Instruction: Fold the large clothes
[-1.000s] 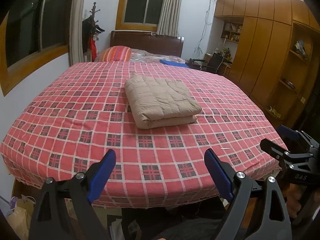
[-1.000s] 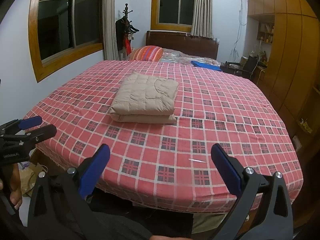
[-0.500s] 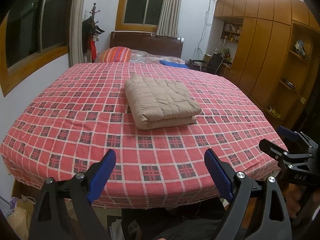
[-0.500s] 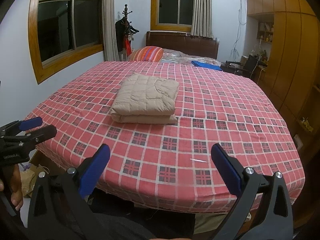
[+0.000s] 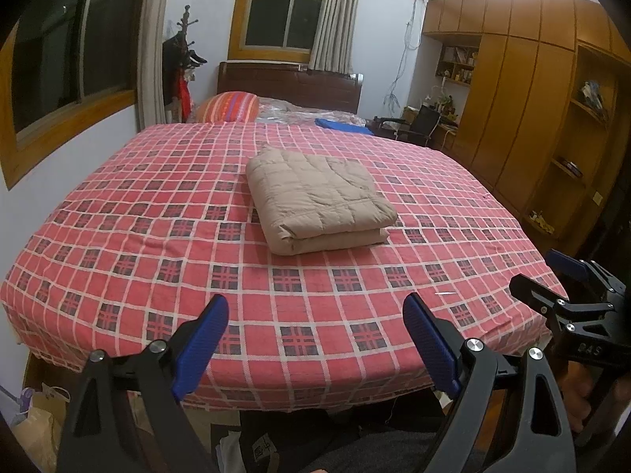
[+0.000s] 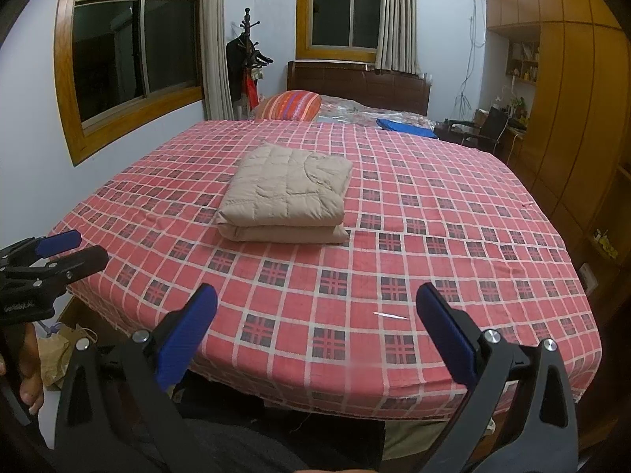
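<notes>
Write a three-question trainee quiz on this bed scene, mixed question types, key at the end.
1. True or false: the beige quilted garment lies folded on the red checked bedspread.
2. The left tongs are: A) open, holding nothing B) shut on the garment.
3. Fill in: the striped pillow lies at the bed's ____ end.

Key: 1 true; 2 A; 3 headboard. The right tongs are open too.

Matt quilted beige cloth garment (image 5: 317,199) on checked woven bedspread (image 5: 157,244); glossy wooden wardrobe (image 5: 512,90).

"DAS" on right tongs (image 5: 568,295) body, other lettering illegible
</notes>
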